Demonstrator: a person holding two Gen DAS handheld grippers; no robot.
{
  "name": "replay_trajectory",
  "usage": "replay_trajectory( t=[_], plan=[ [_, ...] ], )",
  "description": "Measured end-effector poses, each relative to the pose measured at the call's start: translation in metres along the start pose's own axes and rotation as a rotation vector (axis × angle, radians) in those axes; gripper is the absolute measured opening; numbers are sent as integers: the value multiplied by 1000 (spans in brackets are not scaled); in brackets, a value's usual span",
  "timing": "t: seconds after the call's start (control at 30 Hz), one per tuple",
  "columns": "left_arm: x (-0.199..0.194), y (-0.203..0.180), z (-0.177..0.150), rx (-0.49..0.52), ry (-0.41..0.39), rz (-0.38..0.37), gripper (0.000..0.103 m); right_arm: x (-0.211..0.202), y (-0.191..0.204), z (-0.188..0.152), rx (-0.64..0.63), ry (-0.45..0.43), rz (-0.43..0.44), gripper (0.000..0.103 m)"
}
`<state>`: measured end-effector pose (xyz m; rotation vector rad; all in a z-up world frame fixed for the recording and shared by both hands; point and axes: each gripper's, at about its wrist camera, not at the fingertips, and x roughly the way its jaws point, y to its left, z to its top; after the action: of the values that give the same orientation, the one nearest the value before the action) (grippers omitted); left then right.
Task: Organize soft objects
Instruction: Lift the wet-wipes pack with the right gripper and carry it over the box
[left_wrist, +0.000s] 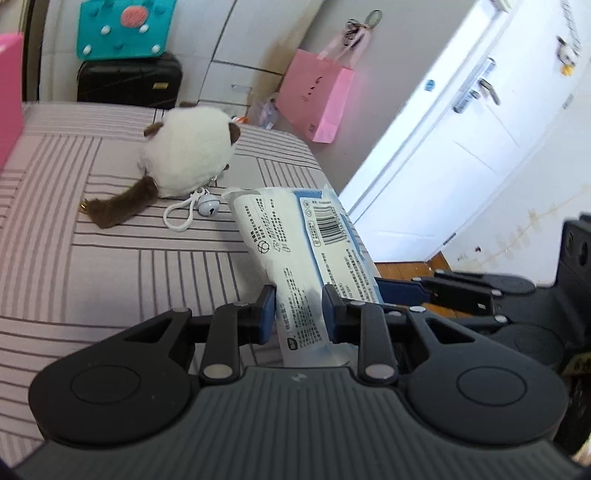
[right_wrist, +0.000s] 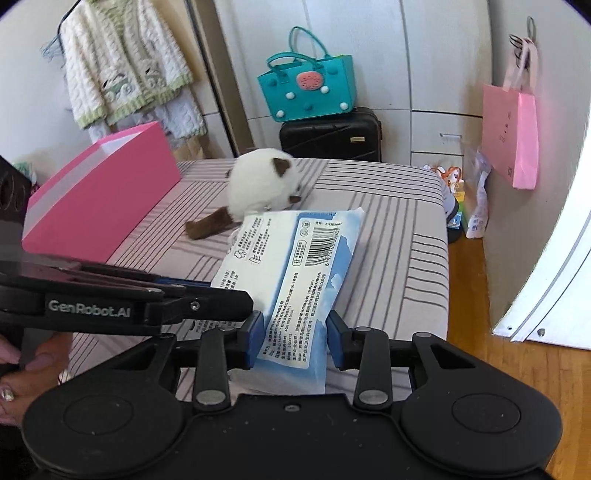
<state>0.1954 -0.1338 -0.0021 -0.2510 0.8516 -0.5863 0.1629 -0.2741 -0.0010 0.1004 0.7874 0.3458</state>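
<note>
— Pack sits between both my hand-held grippers, near the bed's right edge, long axis running away from me toward the plush.

— Both pinching it?

— Left and right pads each press the near end, side by side. Neither is nearer.

— Room?

— Floor drops off right; open bed lies left, toward the pink box. I'd judge leftward safest.
</note>
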Motion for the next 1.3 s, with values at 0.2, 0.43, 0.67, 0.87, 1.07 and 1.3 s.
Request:
replay_trajectory(
  t=[0.2,0.43,0.67,0.87,1.07,1.3],
  plan=[
    [-34,1,-9,38,-22,13,25,-12,23,-2,-48,36,23,44],
    [-73,11,-18,44,-19,2,25,-27,61,-1,-132,52,42,49],
    [-112,22,-22,60,3,1,25,-42,101,2,-215,65,80,50],
    [-149,30,-27,80,-26,8,25,-58,139,9,-303,41,80,50],
    [-186,45,-25,56,-50,-14,25,-69,171,15,-366,13,117,50],
    [-216,66,-12,20,-164,14,25,-72,205,33,-426,-39,184,53]
  ],
)
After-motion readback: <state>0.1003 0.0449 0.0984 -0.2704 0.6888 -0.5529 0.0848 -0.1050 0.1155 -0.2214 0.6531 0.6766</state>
